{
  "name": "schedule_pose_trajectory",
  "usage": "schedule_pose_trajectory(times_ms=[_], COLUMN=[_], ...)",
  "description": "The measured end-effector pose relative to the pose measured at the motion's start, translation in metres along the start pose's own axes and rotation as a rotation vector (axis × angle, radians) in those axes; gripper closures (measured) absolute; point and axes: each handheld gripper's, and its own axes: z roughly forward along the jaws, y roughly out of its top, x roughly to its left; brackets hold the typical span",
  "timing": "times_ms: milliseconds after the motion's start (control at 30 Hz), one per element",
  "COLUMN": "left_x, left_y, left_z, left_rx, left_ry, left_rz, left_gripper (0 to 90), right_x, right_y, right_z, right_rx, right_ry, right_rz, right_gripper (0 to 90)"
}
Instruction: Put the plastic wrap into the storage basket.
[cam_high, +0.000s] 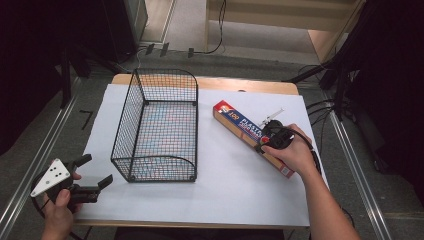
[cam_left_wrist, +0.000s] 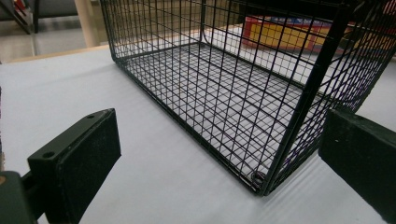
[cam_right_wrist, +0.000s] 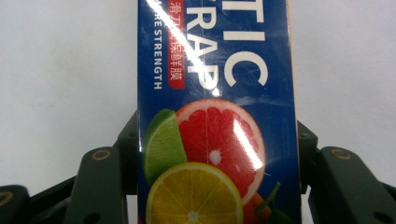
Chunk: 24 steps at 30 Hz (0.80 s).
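- The plastic wrap box (cam_high: 252, 136) lies flat on the white sheet (cam_high: 230, 185) that covers the worktop, just to the right of the wire basket (cam_high: 157, 125) and apart from it, set at a slant.
- In the right gripper view we see the fingers (cam_right_wrist: 128, 140) of the right gripper (cam_high: 272, 139) clamped on the box's 2 long sides, at the end printed with citrus fruit.
- We judge the grasp as made, while the box is not yet lifted; carrying it over and setting it inside the basket is left, if that is where it goes.
- The basket holds nothing yet.
- Our left gripper (cam_high: 95, 172) hovers by the basket's near left corner, its fingers (cam_left_wrist: 86, 154) spread wide with nothing between them and no contact with the wire.
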Motion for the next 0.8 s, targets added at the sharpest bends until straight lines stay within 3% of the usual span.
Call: schedule_pose_trajectory(times_ms=[500, 800], left_x=[-0.001, -0.001], left_y=[0.001, 0.001], left_z=[0.002, 0.002], left_rx=[0.002, 0.001], left_ry=[-0.001, 0.002], left_rz=[0.003, 0.004], left_gripper=[0.0, 0.0], right_x=[0.009, 0.022], right_y=[0.003, 0.012], right_z=[-0.034, -0.060], right_rx=[-0.023, -0.045], right_ry=[0.040, 0.029], right_rz=[-0.003, -0.027], right_gripper=[43.2, 43.1])
